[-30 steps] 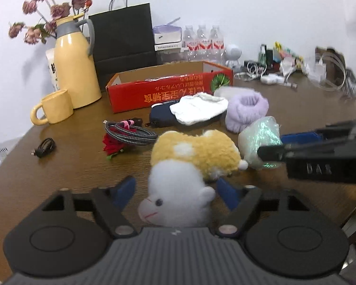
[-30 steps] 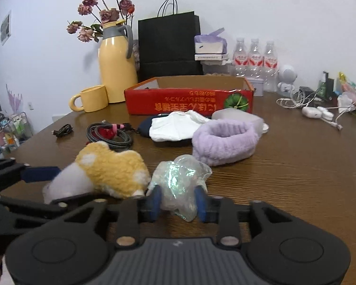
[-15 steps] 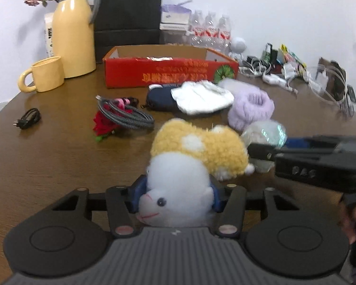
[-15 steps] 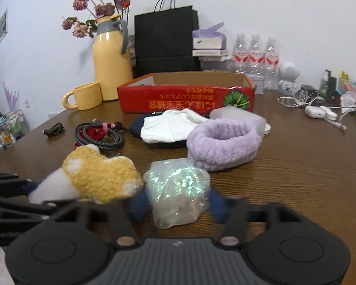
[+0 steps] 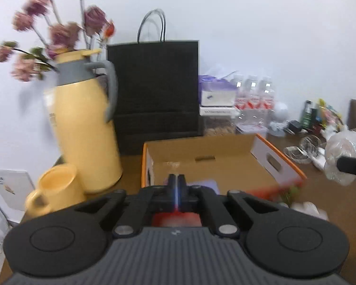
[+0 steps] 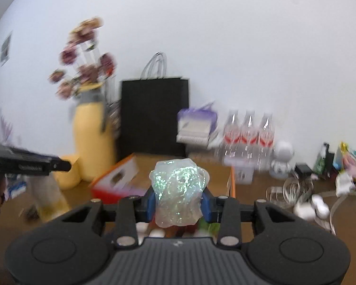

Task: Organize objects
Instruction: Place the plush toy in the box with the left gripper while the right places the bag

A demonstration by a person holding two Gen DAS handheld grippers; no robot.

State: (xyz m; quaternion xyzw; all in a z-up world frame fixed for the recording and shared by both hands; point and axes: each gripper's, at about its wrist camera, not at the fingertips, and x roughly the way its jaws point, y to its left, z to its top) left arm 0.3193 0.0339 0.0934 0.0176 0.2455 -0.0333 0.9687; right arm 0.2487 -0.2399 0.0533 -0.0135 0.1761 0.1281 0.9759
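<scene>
Iridescent crumpled wrap [image 6: 176,192] sits clamped between our right gripper's [image 6: 177,204] blue pads, raised before the open cardboard box [image 5: 216,163]. Our left gripper [image 5: 176,185] points into that box, its jaws fully closed, nothing between them.

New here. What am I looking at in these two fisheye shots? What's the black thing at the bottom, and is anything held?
There is no robot. A person carries a handheld two-finger gripper in each hand, each with a camera looking along its fingers. The black thing is that gripper's own body. One view shows the left gripper, shut, with nothing visible between its fingers. The other shows the right gripper clamped on a shiny plastic wad. Both are above a wooden table, near a cardboard box, jug, mug, black bag and bottles.
</scene>
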